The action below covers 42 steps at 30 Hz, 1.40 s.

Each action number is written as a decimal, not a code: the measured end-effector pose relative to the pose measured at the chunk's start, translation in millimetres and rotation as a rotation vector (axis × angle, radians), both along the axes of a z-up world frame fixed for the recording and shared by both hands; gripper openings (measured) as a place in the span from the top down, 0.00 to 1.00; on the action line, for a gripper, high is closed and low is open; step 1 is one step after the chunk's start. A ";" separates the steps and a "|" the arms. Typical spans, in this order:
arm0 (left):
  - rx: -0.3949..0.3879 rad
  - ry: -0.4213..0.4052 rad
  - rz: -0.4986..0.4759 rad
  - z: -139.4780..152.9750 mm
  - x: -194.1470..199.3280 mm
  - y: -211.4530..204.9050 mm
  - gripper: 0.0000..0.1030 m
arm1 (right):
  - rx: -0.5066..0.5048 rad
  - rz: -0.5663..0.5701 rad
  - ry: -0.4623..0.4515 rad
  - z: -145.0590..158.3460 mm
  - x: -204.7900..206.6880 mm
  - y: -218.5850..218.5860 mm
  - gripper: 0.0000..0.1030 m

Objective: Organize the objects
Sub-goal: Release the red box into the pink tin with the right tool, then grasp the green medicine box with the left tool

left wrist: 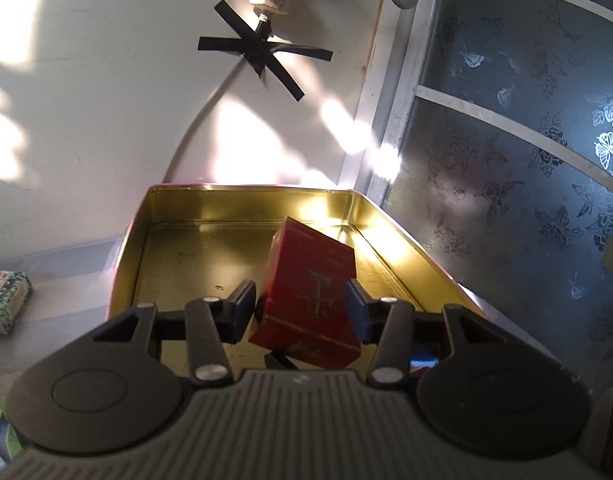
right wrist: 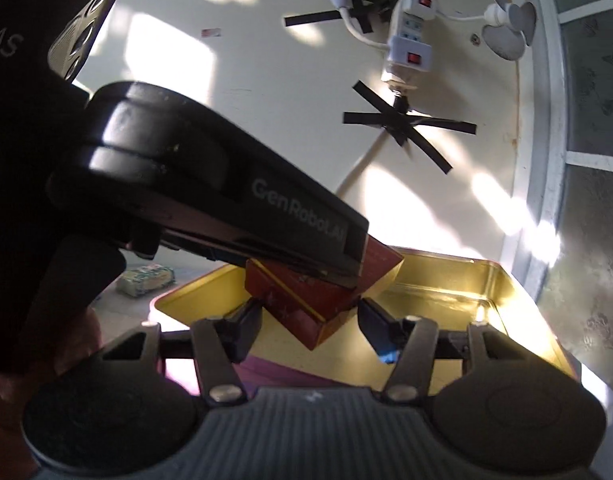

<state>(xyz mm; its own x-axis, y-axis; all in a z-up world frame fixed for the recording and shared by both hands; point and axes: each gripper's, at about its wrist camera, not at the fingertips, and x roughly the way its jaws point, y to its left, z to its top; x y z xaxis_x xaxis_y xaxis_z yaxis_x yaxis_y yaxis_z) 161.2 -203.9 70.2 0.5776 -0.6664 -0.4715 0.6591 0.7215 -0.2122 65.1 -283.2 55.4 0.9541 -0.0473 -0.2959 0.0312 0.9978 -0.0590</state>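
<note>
A red box [left wrist: 310, 292] with gold print hangs tilted above a gold metal tin [left wrist: 178, 236], my left gripper [left wrist: 300, 308] shut on its sides. In the right wrist view the left gripper [right wrist: 338, 272] reaches in from the left, the red box [right wrist: 302, 300] slanting under it over the tin [right wrist: 446, 280]. The box's lower corner dips between the pads of my right gripper [right wrist: 311, 326], which stand apart and do not touch it. The tin's floor is bare where it shows.
A small green patterned pack [left wrist: 6, 300] lies left of the tin. The tin stands against a white wall with a taped cable and a power strip [right wrist: 406, 40]. A frosted window [left wrist: 526, 160] runs along the right. A purple surface [right wrist: 274, 372] shows under the tin's near edge.
</note>
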 end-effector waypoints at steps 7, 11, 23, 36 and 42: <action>0.024 0.039 0.044 -12.7 7.8 -6.3 0.50 | 0.017 -0.072 0.014 -11.1 13.1 -15.8 0.35; 0.004 0.012 0.092 -3.7 -11.6 25.9 0.49 | 0.049 -0.052 -0.017 -11.7 4.2 -17.3 0.36; 0.068 0.031 0.465 -40.0 -86.2 208.5 0.42 | 0.132 0.307 -0.106 4.4 -26.6 34.1 0.43; -0.079 0.207 0.559 -68.5 -63.3 262.1 0.42 | 0.133 0.502 0.303 -33.7 41.2 128.3 0.46; -0.144 0.251 0.584 -69.5 -48.3 263.6 0.42 | 0.185 0.538 0.329 -38.7 51.7 132.2 0.45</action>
<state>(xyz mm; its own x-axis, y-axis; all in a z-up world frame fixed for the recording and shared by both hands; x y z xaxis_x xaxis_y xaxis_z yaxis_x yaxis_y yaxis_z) 112.9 59.7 0.8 0.7479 -0.3425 -0.5686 0.0851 0.8990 -0.4296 116.7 -151.0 16.6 0.6887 0.4907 -0.5337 -0.4652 0.8637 0.1938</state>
